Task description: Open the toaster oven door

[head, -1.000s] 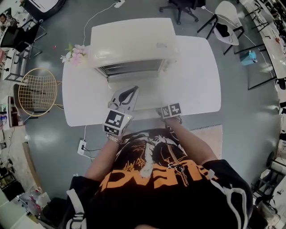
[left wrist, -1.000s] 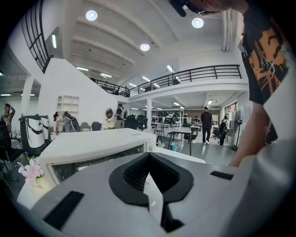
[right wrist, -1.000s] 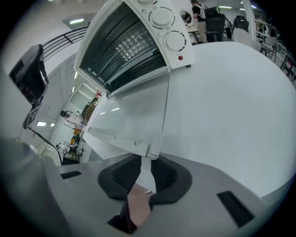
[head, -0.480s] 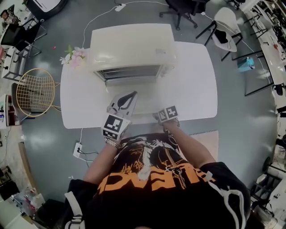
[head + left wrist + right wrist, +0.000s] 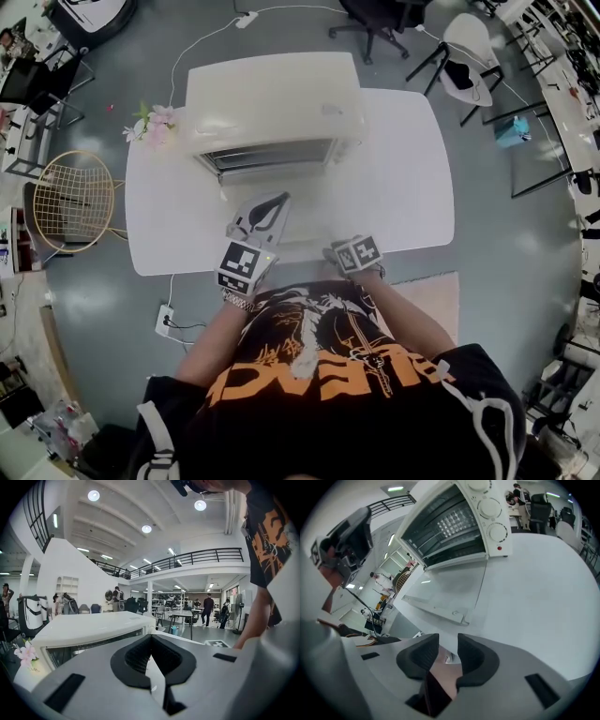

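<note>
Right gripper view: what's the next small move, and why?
Probably ease the right claw back, clear of the door. The door lies fully open, flat before the toaster oven, and the claw's jaws are opening with nothing between them.

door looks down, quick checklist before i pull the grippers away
1. toaster oven door fully open: ok, it lies flat on the table.
2. right gripper off the handle: ok, jaws opening, nothing between them, handle apart ahead.
3. left gripper empty: ok, jaws together on nothing.
4. toaster oven fully on the table: ok.
5. Racks empty: cannot tell.
</note>
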{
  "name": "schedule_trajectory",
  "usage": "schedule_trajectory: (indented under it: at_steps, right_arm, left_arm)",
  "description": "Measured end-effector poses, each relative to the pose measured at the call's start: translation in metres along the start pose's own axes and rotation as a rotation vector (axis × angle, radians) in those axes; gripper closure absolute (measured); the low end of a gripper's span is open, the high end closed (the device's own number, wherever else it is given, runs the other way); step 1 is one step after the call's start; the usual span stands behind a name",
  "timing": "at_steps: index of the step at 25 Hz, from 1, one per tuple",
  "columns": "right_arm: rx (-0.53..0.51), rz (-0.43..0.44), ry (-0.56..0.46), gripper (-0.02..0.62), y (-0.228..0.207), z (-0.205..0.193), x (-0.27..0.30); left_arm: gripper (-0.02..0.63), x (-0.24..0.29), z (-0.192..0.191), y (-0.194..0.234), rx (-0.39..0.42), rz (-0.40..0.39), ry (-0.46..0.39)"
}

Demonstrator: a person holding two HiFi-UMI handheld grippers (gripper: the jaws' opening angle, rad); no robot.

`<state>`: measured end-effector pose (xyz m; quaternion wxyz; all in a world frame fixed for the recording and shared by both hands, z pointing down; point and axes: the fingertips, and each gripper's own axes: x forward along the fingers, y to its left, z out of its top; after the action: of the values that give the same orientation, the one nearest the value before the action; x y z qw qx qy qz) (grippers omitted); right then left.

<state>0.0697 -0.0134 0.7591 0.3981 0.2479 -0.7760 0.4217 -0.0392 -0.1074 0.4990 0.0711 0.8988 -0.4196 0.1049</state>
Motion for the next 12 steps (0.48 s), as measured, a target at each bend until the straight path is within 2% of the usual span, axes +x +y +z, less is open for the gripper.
schedule_trajectory:
  at_steps: [2,4,8,12]
  right_arm:
    - [-0.034,-0.031,-0.064,0.459,0.005,0.004,-0.021]
    - [-0.077,-0.056,-0.19,0.468,0.011,0.025,-0.046]
    - [-0.22,-0.055,-0.497,0.489,0.046,0.103,-0.105]
    - [-0.391,-0.048,-0.744,0.508,0.094,0.174,-0.159]
  left_arm:
    - [0.586,-0.002,0.002,0.002,-0.002,0.003,-0.006]
    - [0.586,-0.003,0.007,0.005,-0.004,0.008,-0.018]
    - [0.586,-0.007,0.022,0.009,-0.003,0.018,-0.06]
    - [0.586,-0.008,0.042,0.008,-0.004,0.023,-0.101]
